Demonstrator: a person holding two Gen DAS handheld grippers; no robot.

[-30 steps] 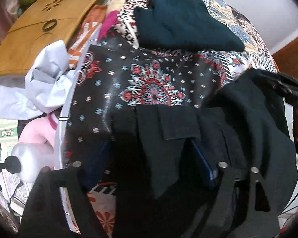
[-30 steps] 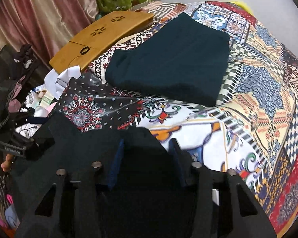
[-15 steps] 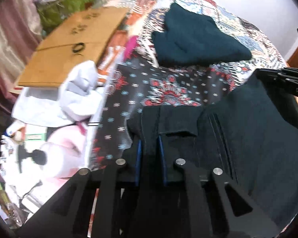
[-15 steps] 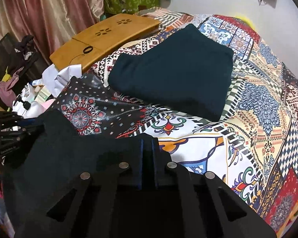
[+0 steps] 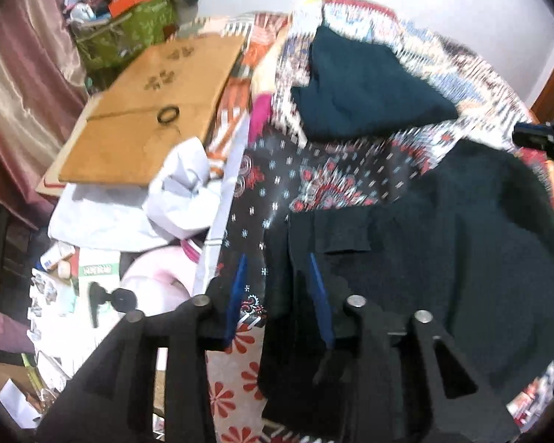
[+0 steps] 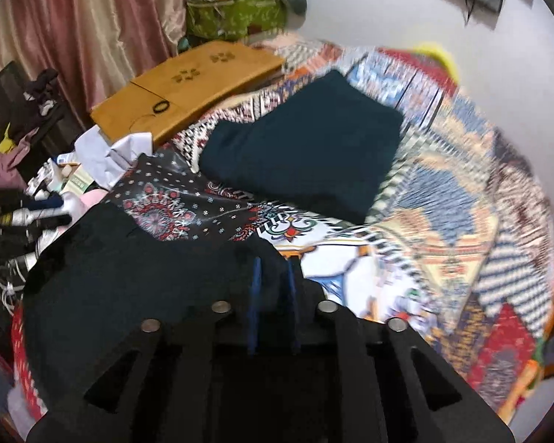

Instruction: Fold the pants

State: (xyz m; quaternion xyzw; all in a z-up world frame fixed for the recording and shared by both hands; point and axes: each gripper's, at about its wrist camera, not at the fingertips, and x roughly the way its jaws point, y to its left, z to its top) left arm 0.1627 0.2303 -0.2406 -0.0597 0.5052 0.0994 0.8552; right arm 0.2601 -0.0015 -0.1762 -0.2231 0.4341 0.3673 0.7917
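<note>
On the patterned quilt-covered bed, my left gripper, jaws just reopened partway, straddles the black pants' edge; my right gripper, narrowly parted after reopening, has pants cloth between its pads.

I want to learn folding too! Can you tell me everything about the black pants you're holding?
The black pants look like soft, matte cloth with a flat pocket flap. They lie spread and a bit rumpled on the near edge of the patterned bedspread. Cloth sits between the fingers of both the left gripper and right gripper.
</note>
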